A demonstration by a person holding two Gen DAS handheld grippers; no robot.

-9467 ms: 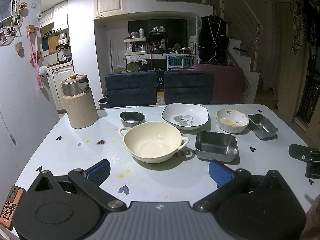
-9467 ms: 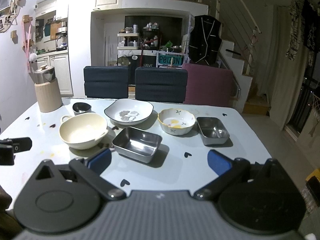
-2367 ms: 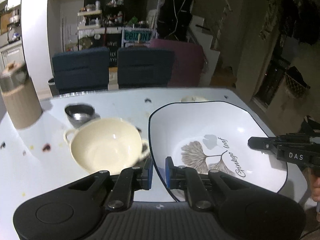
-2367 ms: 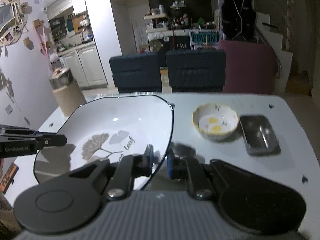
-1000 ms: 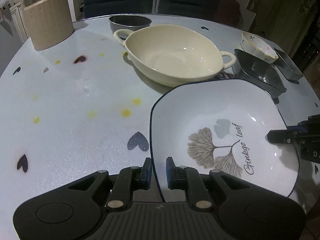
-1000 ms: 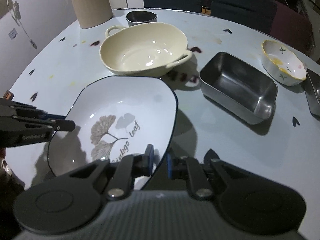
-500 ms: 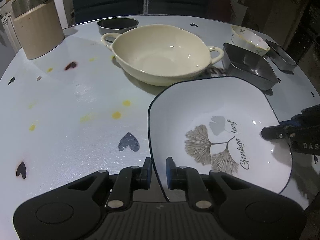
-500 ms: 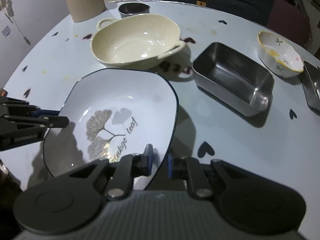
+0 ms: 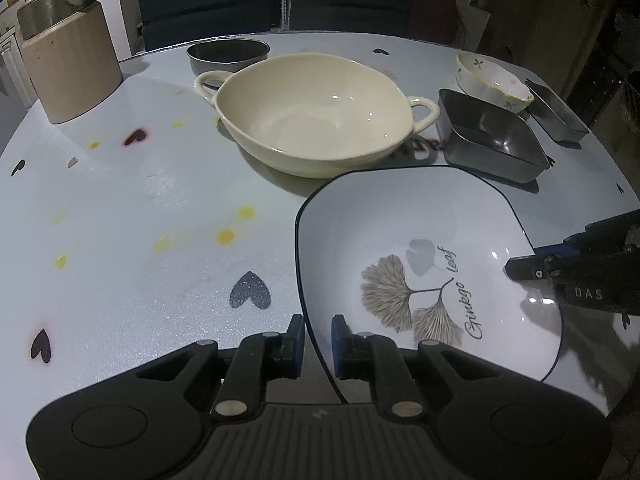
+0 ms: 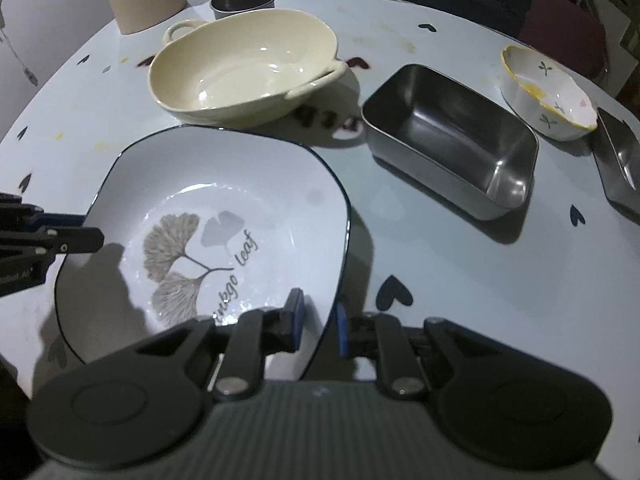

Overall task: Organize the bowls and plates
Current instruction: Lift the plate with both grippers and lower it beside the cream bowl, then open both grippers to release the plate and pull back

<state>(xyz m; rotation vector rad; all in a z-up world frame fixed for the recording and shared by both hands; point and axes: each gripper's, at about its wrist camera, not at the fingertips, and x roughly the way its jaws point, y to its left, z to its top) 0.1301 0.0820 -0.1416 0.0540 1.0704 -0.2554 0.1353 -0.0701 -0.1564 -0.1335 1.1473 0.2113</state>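
A: Ginkgo plate [image 9: 420,248] down on the bench [image 9: 140,208], just in front of the cream two-handled bowl [image 9: 316,116]. Left tongs [image 9: 318,344] clamped on its near left rim.

B: Right tongs [image 10: 318,322] astride the opposite rim; jaws easing apart, rim between them, a sliver of gap at the right pad, so no longer gripping.

A: Only from the left: tan canister's metal lid [image 9: 52,4], far-side chairs [image 9: 208,0].

B: Only from the right: steel tray's [image 10: 452,132] full inside, heart print beside the plate. Flowered bowl [image 10: 548,92] past the tray.
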